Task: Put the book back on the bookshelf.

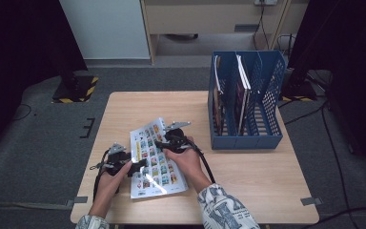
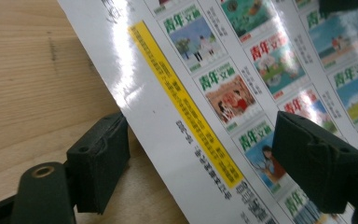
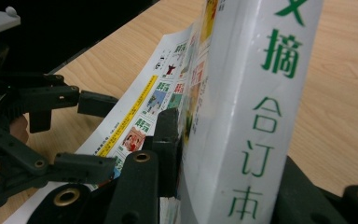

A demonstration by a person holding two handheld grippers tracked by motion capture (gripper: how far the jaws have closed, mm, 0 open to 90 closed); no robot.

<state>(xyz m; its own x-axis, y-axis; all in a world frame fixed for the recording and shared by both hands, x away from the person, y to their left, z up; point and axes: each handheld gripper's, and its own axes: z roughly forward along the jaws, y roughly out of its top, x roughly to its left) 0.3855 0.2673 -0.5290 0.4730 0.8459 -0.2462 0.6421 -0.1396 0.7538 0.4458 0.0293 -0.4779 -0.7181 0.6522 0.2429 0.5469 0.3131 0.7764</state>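
A thick white book with rows of small colour pictures on its cover lies on the wooden table, its right side raised. My right gripper is shut on that side. In the right gripper view the spine, printed with green characters, stands upright between the jaws of my right gripper, both pressing on it. My left gripper is at the book's left edge. In the left gripper view its jaws stand wide apart around the cover, and my left gripper does not press on it.
A blue mesh file holder with a few books standing in it occupies the table's right rear. Bare wood lies in front of it and along the far edge. Grey carpet surrounds the table, with a cabinet behind.
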